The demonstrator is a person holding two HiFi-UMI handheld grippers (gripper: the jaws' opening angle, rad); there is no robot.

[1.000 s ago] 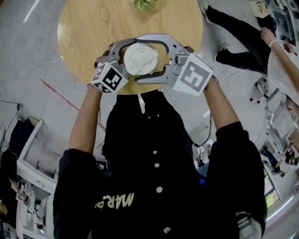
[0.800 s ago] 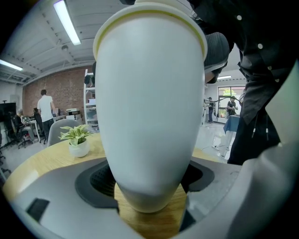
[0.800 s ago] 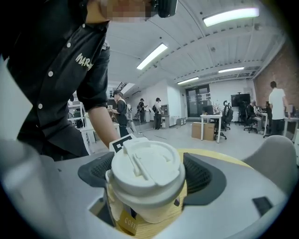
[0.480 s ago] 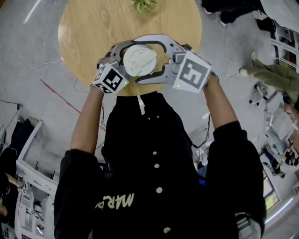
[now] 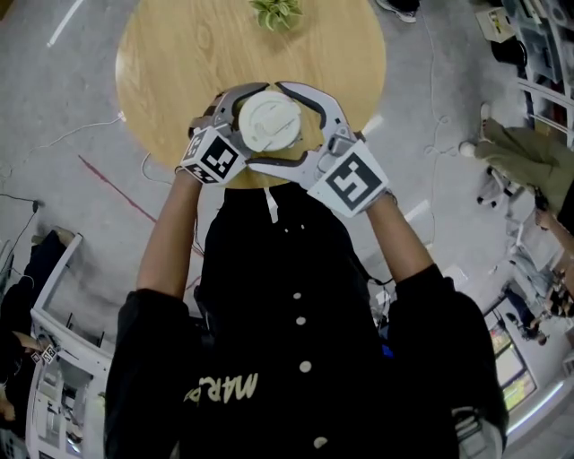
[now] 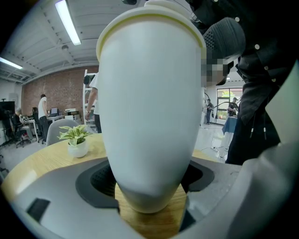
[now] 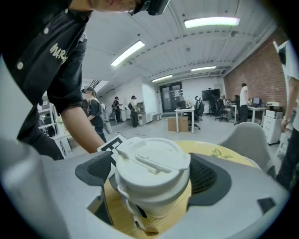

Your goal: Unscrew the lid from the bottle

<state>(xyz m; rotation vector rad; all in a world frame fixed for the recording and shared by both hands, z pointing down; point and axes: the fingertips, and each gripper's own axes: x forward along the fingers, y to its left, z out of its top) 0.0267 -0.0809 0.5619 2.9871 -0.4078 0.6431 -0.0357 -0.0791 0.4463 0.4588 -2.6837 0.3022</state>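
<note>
A white bottle (image 6: 149,107) stands on the round wooden table (image 5: 179,54) near its front edge. Its white lid (image 5: 269,121) sits on top, also seen in the right gripper view (image 7: 152,161). My left gripper (image 6: 149,186) is shut on the bottle's lower body, with both dark pads against it. My right gripper (image 7: 152,182) reaches in from the right at lid height. Its jaws have just been opening; the lid stands between the pads (image 7: 212,179) with thin gaps on both sides. In the head view the left gripper (image 5: 256,124) and the right gripper (image 5: 276,124) both ring the bottle.
A small potted plant (image 5: 276,9) stands at the table's far edge, also in the left gripper view (image 6: 74,140). Beyond the table are people, office chairs and desks. Cables lie on the floor (image 5: 72,134) to the left.
My right gripper has rolled back around the lid, its marker cube swinging down and toward me, and its jaws stand slightly wider. The left gripper and the bottle have stayed put.
</note>
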